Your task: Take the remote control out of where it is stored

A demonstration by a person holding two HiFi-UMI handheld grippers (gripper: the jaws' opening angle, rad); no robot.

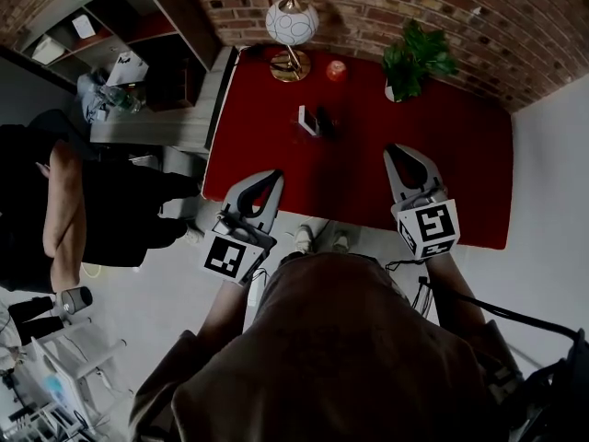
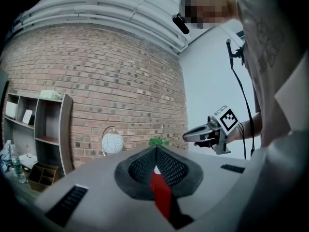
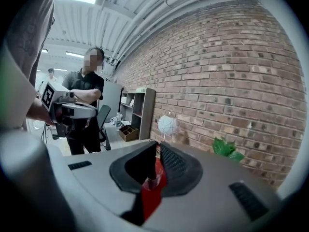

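Fingers of the left gripper (image 1: pixel 273 177) are pressed together, empty, at the red tabletop's (image 1: pixel 460 164) near edge. Mid-tabletop, the dark remote control (image 1: pixel 324 122) stands upright beside a white holder (image 1: pixel 305 120). The right gripper's (image 1: pixel 395 152) fingers are closed too, holding nothing.

Brick-walled room with a red table

A brick wall (image 1: pixel 414 7) spans the top of the head view. Below it stands a red table (image 1: pixel 460 155) with a globe lamp (image 1: pixel 292 21) and a potted plant (image 1: pixel 416 58) along its far edge. An open shelf unit (image 1: pixel 101 17) sits upper left, with pale floor (image 1: pixel 166 311) lower left. A ribbed white ceiling (image 3: pixel 116 28) fills the upper left of the right gripper view.
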